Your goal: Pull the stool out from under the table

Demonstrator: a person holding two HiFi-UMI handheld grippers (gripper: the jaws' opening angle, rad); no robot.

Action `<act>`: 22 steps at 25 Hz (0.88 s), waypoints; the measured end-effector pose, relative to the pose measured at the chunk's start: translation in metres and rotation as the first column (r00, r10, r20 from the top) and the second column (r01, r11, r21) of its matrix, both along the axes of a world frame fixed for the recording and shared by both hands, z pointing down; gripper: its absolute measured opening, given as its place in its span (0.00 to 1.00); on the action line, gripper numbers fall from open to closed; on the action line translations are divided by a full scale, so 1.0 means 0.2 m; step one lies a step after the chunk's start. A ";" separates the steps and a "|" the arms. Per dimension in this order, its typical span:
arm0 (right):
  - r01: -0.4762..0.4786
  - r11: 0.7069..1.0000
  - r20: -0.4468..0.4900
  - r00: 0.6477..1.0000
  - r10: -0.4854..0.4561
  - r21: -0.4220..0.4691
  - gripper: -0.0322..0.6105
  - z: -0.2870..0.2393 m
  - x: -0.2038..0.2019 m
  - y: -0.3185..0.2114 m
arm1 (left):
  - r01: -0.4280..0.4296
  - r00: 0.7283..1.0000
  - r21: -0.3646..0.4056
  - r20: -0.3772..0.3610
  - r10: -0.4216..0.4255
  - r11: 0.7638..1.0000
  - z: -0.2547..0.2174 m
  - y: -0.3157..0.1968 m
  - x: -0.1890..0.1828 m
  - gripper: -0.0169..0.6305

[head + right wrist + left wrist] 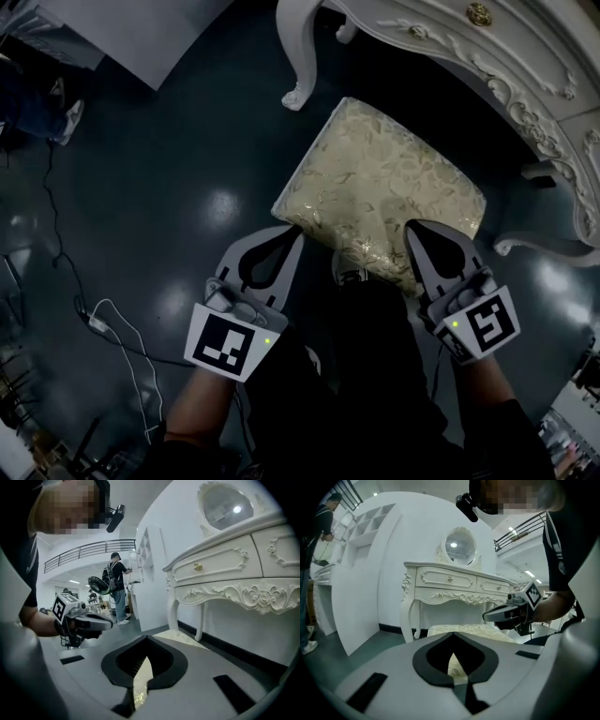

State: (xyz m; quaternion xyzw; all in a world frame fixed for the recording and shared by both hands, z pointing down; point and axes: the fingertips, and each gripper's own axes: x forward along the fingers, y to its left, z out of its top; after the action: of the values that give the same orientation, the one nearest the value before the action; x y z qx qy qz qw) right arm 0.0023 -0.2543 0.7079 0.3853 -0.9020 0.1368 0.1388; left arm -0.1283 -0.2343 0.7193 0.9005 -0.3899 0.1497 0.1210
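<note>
Left tool [289, 234] and right tool [419, 228] both closed, empty, stool [384, 183] legs hidden beneath its seat, table [525, 84] cut off

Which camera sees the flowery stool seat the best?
The head view: it looks down on nearly the whole stool seat. The left gripper view catches only a low strip of it, and the right gripper view just a pale sliver.

- stool [380, 192]: square padded seat in cream-gold floral brocade; its legs hidden below the seat. upright on dark glossy floor [169, 169], skewed to the table, whole seat clear of the table's front edge, near it.
- table [506, 66]: white carved dressing table, curved legs, gilt drawer knob.
</note>
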 end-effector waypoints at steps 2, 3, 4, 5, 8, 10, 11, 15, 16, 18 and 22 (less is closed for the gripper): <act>0.027 0.998 -0.004 1.000 -0.028 -0.052 0.10 -0.07 -0.04 0.00 | 0.000 1.000 -0.039 0.001 0.000 0.999 -0.06 0.01 0.04 0.04; 0.045 0.996 -0.017 0.999 -0.047 -0.076 0.10 -0.12 -0.06 0.02 | -0.001 1.000 -0.055 0.006 0.002 0.998 -0.10 0.03 0.06 0.04; 0.060 0.994 -0.029 0.998 -0.063 -0.095 0.10 -0.18 -0.07 0.04 | -0.002 1.000 -0.069 0.010 0.002 0.998 -0.15 0.05 0.07 0.04; 0.071 0.991 -0.035 0.997 -0.075 -0.111 0.10 -0.25 -0.09 0.06 | 0.000 1.000 -0.086 0.009 0.001 0.996 -0.22 0.07 0.08 0.04; 0.092 0.983 -0.029 0.995 -0.098 -0.158 0.10 -0.48 -0.12 0.13 | 0.006 0.999 -0.167 -0.031 -0.011 0.986 -0.44 0.16 0.11 0.04; 0.095 0.978 -0.029 0.994 -0.102 -0.188 0.10 -0.65 -0.12 0.20 | 0.002 0.998 -0.229 -0.064 -0.017 0.974 -0.61 0.26 0.14 0.04; 0.091 0.976 -0.034 0.994 -0.100 -0.200 0.10 -0.74 -0.12 0.23 | -0.002 0.997 -0.254 -0.076 -0.018 0.967 -0.69 0.31 0.15 0.04; 0.058 0.983 -0.029 0.998 -0.064 -0.173 0.10 -1.13 -0.13 0.33 | -0.081 0.995 -0.215 -0.075 0.066 0.973 -1.02 0.51 0.17 0.04; 0.043 0.988 -0.013 0.999 -0.045 -0.147 0.10 -1.24 -0.13 0.35 | -0.098 0.994 -0.205 -0.065 0.087 0.974 -1.11 0.58 0.18 0.04; 0.002 0.993 0.004 1.000 -0.002 -0.116 0.10 -1.44 -0.11 0.44 | -0.121 0.992 -0.208 -0.046 0.114 0.971 -1.29 0.72 0.19 0.04; -0.049 0.990 -0.019 0.999 0.047 -0.131 0.10 -1.76 -0.05 0.75 | -0.147 0.989 -0.221 -0.066 0.136 0.964 -1.66 1.00 0.19 0.04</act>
State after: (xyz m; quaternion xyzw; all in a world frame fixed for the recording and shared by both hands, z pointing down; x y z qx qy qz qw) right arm -0.0077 -0.1052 0.3552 0.3979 -0.8803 0.1964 0.1677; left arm -0.0902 -0.0335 0.3882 0.9101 -0.3019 0.1786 0.2208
